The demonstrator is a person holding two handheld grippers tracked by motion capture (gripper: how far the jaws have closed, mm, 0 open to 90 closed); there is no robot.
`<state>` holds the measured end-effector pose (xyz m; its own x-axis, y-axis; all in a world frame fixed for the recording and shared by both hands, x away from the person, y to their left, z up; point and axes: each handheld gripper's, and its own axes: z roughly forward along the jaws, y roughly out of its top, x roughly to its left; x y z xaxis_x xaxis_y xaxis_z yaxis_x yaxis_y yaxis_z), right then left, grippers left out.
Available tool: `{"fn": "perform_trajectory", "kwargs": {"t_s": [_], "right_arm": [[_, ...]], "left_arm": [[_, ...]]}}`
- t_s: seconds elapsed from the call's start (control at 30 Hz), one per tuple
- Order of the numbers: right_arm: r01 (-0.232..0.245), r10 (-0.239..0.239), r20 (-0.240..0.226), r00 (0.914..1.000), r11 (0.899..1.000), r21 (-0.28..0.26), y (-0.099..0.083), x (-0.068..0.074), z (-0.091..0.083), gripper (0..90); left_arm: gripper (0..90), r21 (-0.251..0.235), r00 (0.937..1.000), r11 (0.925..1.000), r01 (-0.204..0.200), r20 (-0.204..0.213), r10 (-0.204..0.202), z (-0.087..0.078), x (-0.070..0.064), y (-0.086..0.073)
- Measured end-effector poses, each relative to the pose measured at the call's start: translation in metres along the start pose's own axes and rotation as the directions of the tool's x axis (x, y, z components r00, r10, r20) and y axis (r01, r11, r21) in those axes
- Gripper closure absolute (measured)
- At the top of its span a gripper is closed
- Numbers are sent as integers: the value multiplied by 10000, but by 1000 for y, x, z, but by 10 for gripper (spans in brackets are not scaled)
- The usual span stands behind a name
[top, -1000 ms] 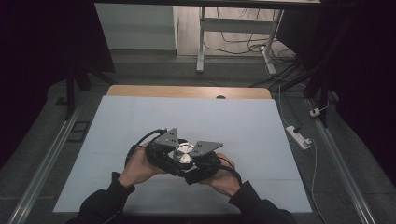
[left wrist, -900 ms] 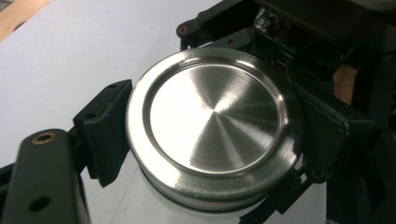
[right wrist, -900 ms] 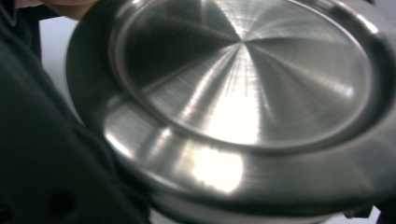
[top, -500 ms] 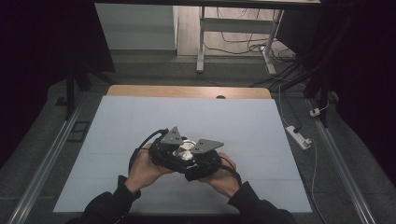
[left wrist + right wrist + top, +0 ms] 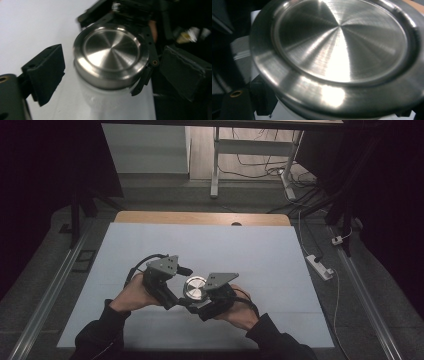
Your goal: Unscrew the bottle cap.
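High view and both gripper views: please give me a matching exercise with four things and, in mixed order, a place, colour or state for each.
Things:
1. metal lid
2. left gripper
3. power strip
4. wooden strip

Descriptions:
A. off the table, to its right
B. shiny silver, on top of the white jar
C. light brown, along the table's far edge
D. jaws apart, one on each side of the jar

Pairs: 1-B, 2-D, 3-A, 4-C

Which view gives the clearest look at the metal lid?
The left gripper view: the whole metal lid sits in frame atop a pale container, between spread jaws. The right gripper view crops it, too close. The high view shows a small disc between both grippers.
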<state>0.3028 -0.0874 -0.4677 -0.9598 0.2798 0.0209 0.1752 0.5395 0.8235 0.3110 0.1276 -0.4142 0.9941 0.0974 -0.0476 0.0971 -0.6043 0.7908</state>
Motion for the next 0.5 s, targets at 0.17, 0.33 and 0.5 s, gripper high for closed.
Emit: {"fn": "perform_trajectory", "kwargs": {"t_s": [0.17,0.33,0.5], "right_arm": [[672,-666,-611,9959,9977,88,1,9,4,148],[729,-721,-463,9963,9972,145,1,10,3,148],[277,-282,247,9993,9994,225,1,4,2,148]], "left_arm": [[182,322,9974,9973,-660,319,649,6,-4,-1],[188,275,9986,9984,-486,-179,491,9,-7,0],[190,296,9924,9992,281,-1206,-244,16,-7,6]]}}
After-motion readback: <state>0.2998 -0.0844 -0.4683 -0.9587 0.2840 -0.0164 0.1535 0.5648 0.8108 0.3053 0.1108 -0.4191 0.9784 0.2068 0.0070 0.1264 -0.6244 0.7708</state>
